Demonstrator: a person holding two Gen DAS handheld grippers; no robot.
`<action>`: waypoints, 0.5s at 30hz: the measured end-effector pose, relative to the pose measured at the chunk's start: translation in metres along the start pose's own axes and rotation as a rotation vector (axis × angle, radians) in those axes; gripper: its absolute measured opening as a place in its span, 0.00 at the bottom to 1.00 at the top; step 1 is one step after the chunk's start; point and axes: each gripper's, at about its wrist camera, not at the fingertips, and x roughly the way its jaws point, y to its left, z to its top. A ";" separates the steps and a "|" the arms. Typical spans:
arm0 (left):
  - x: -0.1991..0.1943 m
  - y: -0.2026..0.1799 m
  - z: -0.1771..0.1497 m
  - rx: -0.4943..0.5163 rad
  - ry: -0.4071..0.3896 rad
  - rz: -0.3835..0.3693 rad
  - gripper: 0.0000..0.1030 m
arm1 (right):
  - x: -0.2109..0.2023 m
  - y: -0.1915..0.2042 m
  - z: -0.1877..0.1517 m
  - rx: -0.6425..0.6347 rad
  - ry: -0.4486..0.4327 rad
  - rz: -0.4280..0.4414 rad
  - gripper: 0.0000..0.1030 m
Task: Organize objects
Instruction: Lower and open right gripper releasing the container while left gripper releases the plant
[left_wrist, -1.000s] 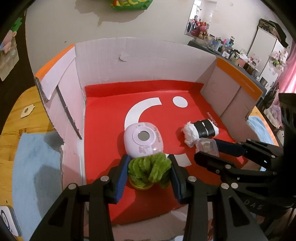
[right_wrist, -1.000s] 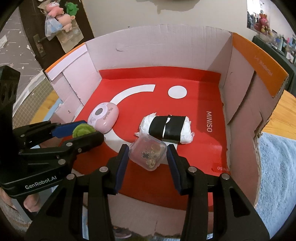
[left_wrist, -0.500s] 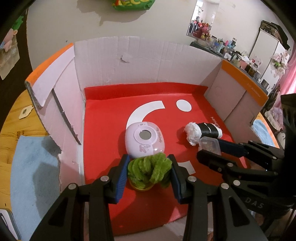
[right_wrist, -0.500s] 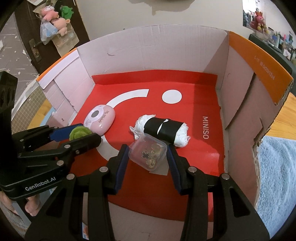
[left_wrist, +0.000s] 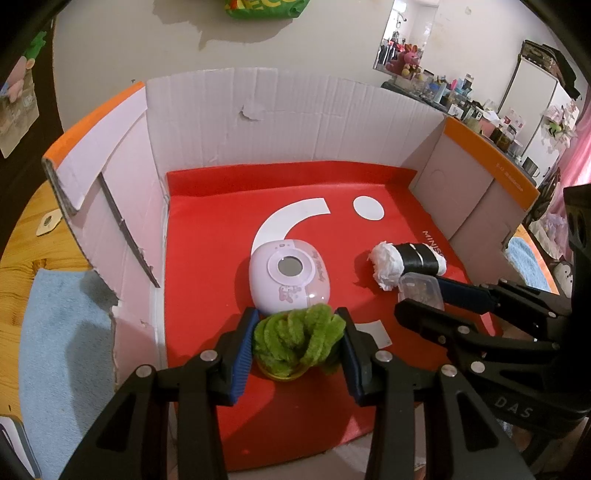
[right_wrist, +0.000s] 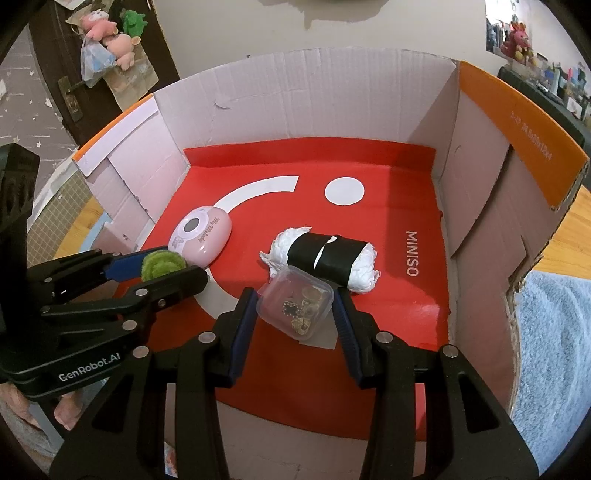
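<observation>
Box (left_wrist: 295, 122) nearer, container's (right_wrist: 295, 306) trinkets right-view only

We see a cardboard box (right_wrist: 332, 96) with pale inner walls, orange flap edges and a red floor printed with a white arc, a white dot and white lettering. On it we note a pink case (right_wrist: 201, 236) with a grey round window, a white roll (right_wrist: 325, 258) banded in black, a fuzzy green plant (left_wrist: 299, 341) in a yellow pot, and a clear tub (right_wrist: 295, 306) of brownish trinkets. Finger pads (left_wrist: 243, 354) are blue on black.
</observation>
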 end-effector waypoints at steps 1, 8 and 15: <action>0.000 0.000 0.000 0.001 0.000 0.000 0.43 | 0.000 0.000 0.000 0.000 0.001 0.000 0.40; 0.000 0.000 0.000 -0.001 0.001 0.000 0.43 | -0.002 0.001 -0.001 -0.004 0.004 0.003 0.40; 0.000 0.000 0.000 -0.001 0.000 0.000 0.44 | -0.003 0.002 -0.002 -0.002 0.004 0.009 0.47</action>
